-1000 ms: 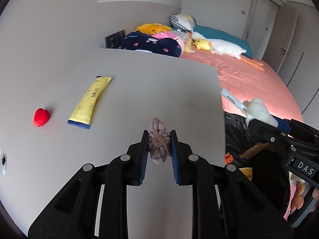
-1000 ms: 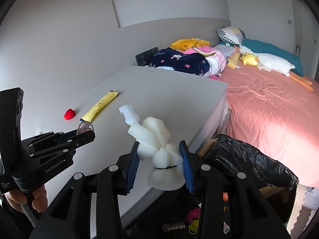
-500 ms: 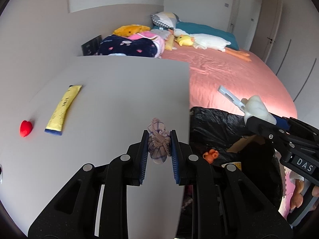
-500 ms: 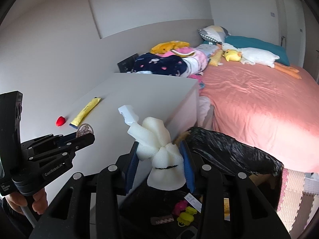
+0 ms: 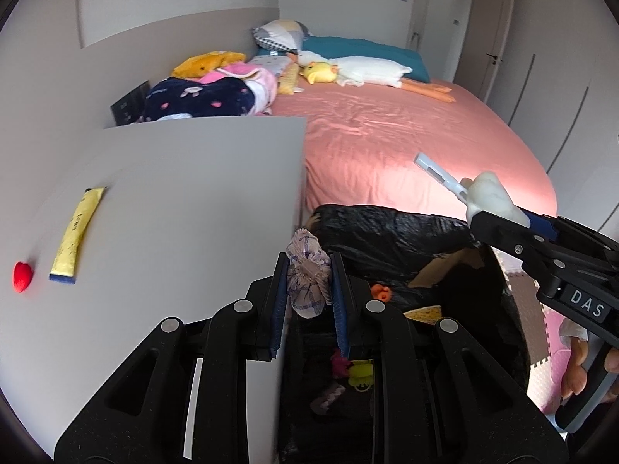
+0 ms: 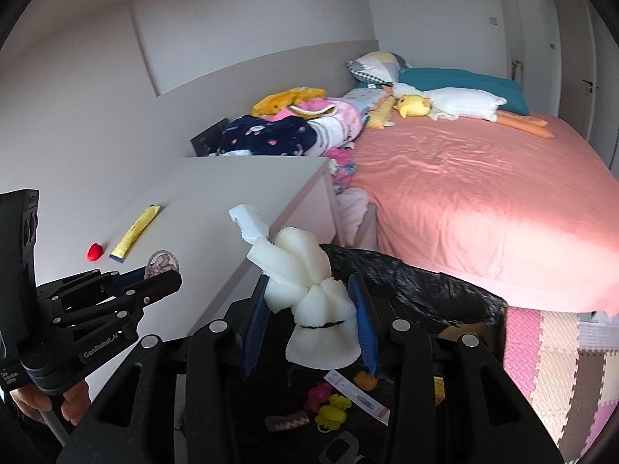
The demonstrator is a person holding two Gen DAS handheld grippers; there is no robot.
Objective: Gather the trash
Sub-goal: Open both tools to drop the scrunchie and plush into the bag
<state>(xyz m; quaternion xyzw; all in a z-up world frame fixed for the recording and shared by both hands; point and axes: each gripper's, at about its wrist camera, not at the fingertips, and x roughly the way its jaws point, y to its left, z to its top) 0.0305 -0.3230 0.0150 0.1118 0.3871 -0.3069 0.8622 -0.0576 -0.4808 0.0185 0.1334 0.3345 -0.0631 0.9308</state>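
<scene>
Walls: plain white above a grey headboard panel [image 6: 271,65].
Bed: pink sheet [image 6: 483,193], teal pillow [image 5: 367,48], plush toys.
Table: grey top [image 5: 185,201] beside the bed.
Floor: pink and cream foam mat [image 6: 553,367].
Wardrobe: white doors [image 5: 541,77].

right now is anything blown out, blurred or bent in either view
Left wrist: glare washes out the bed near the sponge; table edge smears beside the left gripper. Right wrist: sharp, bin interior dark. Both: fisheye bends the walls.
</scene>
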